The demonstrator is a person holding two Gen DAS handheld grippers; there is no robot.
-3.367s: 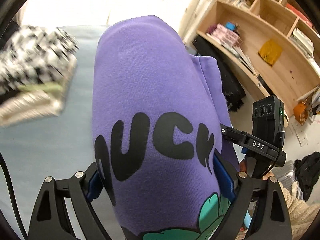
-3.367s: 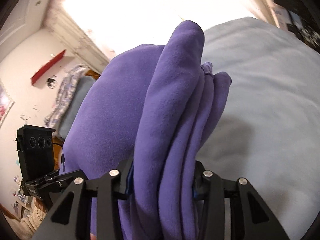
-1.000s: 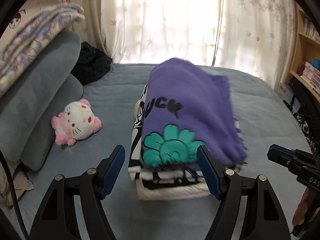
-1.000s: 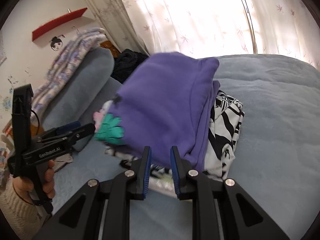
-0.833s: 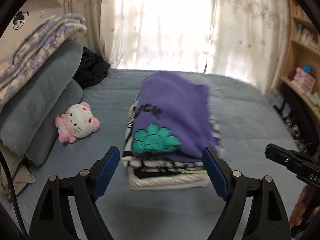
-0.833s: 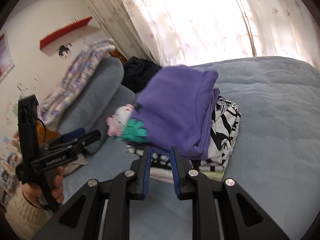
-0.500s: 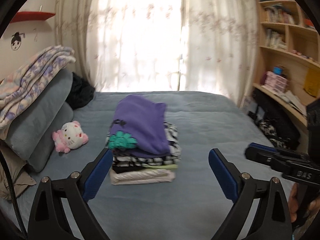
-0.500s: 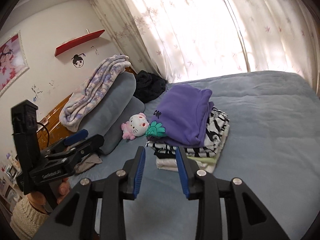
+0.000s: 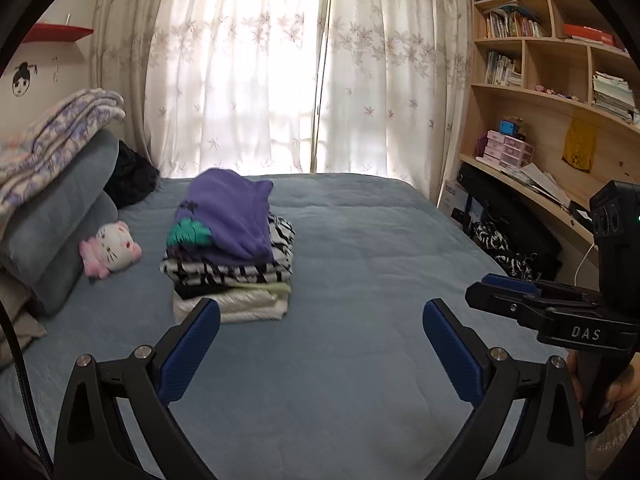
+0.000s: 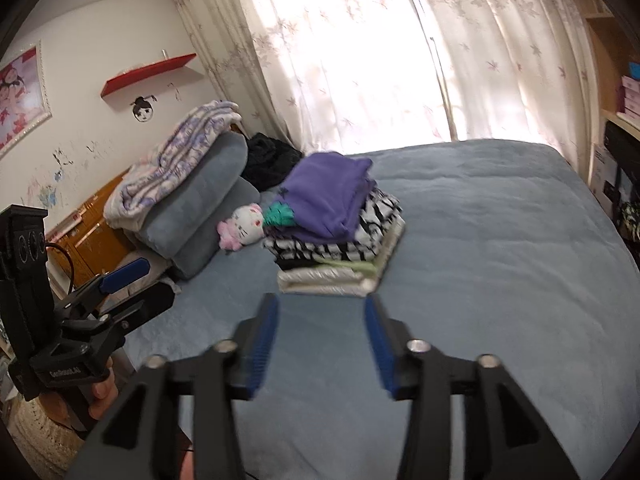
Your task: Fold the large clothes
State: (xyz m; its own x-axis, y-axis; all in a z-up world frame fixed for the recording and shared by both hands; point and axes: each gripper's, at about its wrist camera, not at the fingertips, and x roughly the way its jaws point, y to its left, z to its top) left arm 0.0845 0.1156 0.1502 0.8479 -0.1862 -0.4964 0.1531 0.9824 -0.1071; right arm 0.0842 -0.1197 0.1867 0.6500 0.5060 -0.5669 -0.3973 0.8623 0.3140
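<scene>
The folded purple sweatshirt (image 9: 228, 212) (image 10: 328, 194) with a teal print lies on top of a stack of folded clothes (image 9: 232, 280) (image 10: 340, 256) on the blue bed. My left gripper (image 9: 320, 324) hovers well back from the stack, its jaws still opening wide and holding nothing. My right gripper (image 10: 322, 318) is also pulled back, its jaws opening with nothing between them. Each view shows the other gripper at its edge: the right gripper (image 9: 492, 286) in a hand, the left gripper (image 10: 128, 280) in a hand.
A white and pink plush toy (image 9: 110, 248) (image 10: 242, 226) lies left of the stack beside grey pillows (image 9: 60, 220) topped with a patterned blanket. Black clothing (image 10: 272, 160) is heaped by the curtained window. Wooden shelves (image 9: 560, 120) with books stand right of the bed (image 9: 360, 360).
Both grippers let go of the purple sweatshirt, leaving it on the stack, and pulled back and up from it. Both sets of jaws have spread wider.
</scene>
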